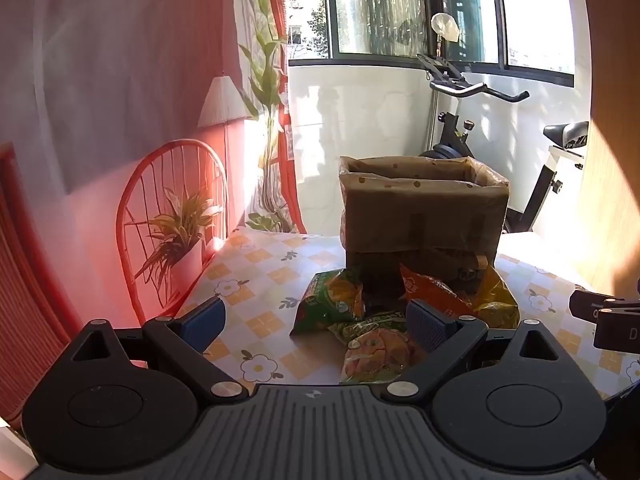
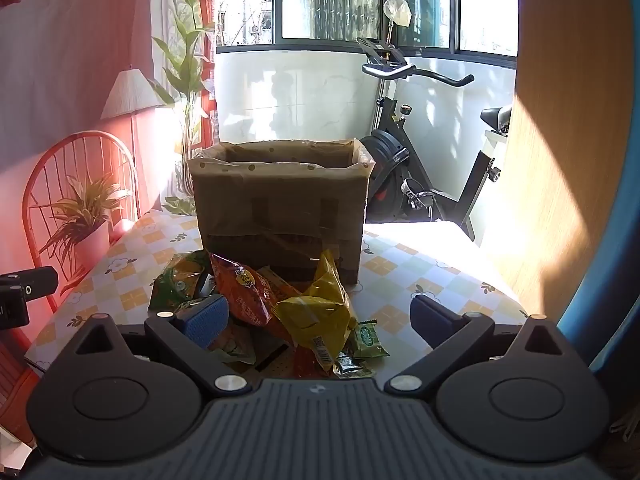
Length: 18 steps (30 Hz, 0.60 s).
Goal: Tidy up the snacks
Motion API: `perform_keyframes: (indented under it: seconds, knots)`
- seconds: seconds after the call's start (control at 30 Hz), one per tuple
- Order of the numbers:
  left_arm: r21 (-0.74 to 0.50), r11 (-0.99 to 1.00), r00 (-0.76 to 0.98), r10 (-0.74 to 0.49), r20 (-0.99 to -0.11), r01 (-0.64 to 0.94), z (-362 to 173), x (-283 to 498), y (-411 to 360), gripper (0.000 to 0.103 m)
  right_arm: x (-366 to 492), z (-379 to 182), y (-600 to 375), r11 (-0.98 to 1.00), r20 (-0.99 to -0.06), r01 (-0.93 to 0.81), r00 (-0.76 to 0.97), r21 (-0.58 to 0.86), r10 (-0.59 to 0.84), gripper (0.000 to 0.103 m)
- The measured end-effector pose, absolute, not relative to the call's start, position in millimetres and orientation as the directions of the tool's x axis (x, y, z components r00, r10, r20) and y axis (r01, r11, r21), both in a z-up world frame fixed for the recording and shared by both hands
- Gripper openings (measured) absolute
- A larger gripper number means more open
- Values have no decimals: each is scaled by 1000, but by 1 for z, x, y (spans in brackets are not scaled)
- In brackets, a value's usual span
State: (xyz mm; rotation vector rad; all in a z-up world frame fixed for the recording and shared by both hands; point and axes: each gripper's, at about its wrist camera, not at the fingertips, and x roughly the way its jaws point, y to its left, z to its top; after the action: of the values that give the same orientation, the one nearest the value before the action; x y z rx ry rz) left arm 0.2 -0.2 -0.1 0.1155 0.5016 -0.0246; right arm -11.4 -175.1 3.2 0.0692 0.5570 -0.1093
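Note:
A pile of snack packets lies on the table in front of a brown cardboard box (image 1: pixel 424 216) (image 2: pixel 280 208) lined with a plastic bag. In the left wrist view I see a green packet (image 1: pixel 332 300), an orange one (image 1: pixel 432 290) and a yellow one (image 1: pixel 496 300). My left gripper (image 1: pixel 316 322) stands open above the near side of the pile, holding nothing. In the right wrist view the orange packet (image 2: pixel 248 296) and the yellow packet (image 2: pixel 320 312) lie between the wide jaws of my right gripper (image 2: pixel 320 320), which is open and touches neither.
The table (image 2: pixel 400 264) has a checked flower-print cloth. A red wire chair (image 1: pixel 168 216) and a potted plant (image 1: pixel 180 236) stand at its left edge. An exercise bike (image 2: pixel 420 160) stands behind the box by the window. A wooden panel (image 2: pixel 568 160) rises on the right.

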Motion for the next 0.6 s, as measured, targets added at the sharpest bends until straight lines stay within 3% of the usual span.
perform_keyframes:
  seconds: [0.6]
  knots:
    - [104,994,876,10,-481,46,1,1,3,98,-11,2,-175,992,-534,124,841,35,-87,99]
